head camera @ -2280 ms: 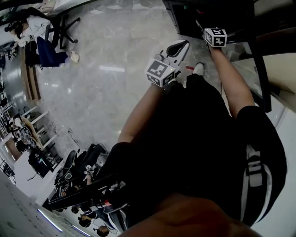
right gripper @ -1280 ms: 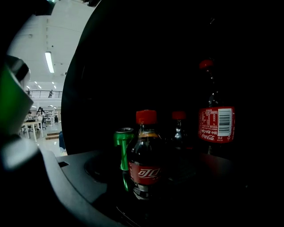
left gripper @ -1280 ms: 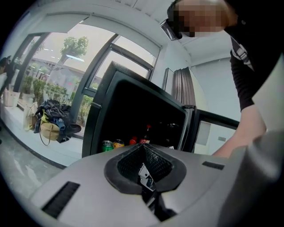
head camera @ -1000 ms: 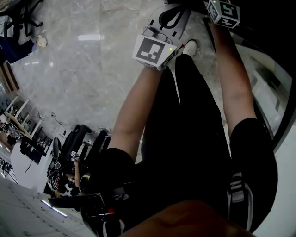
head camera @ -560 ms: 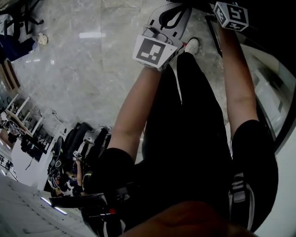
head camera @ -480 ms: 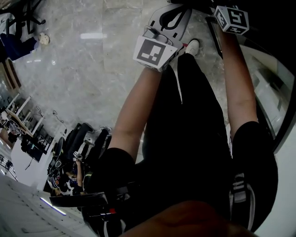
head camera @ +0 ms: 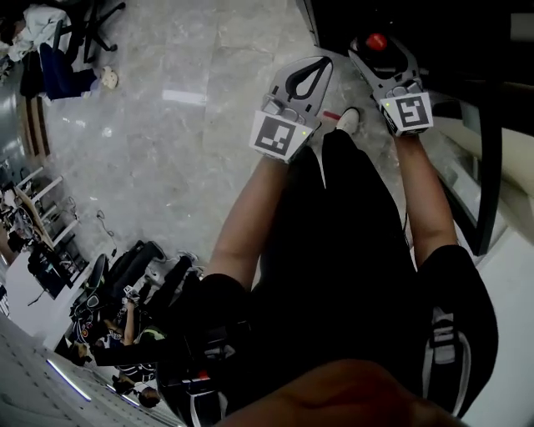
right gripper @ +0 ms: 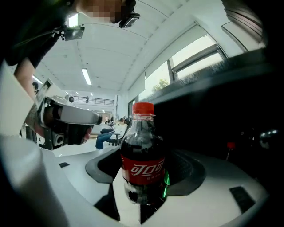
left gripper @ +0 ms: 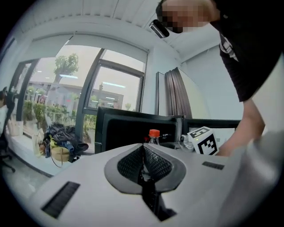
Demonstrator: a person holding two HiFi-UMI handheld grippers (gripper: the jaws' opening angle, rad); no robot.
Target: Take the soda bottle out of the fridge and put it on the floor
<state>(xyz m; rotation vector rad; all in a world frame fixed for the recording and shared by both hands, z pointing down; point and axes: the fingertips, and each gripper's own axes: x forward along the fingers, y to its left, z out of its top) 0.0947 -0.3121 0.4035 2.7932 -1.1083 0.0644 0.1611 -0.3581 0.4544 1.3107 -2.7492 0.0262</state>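
The soda bottle (right gripper: pixel 143 155) has a red cap, dark cola and a red label. It stands upright between the jaws of my right gripper (right gripper: pixel 143 179), which is shut on it. In the head view only its red cap (head camera: pixel 376 40) shows, ahead of the right gripper (head camera: pixel 380 52), in front of the dark fridge (head camera: pixel 350 18). My left gripper (head camera: pixel 318 63) hangs just left of it over the floor, shut and holding nothing. In the left gripper view the pads (left gripper: pixel 153 162) meet, and the bottle's cap (left gripper: pixel 153 133) shows beyond them.
Grey marble floor (head camera: pixel 167 158) spreads to the left. A dark-framed glass door (head camera: pixel 488 167) stands on the right. The person's white shoe (head camera: pixel 350 121) is below the grippers. Bags and gear (head camera: pixel 125 283) lie at lower left, and a seated person (head camera: pixel 42 33) is at far upper left.
The right gripper has drawn back from the dark fridge, and the bottle's red cap now shows in it. The left gripper stays shut beside it. The head view has shifted.
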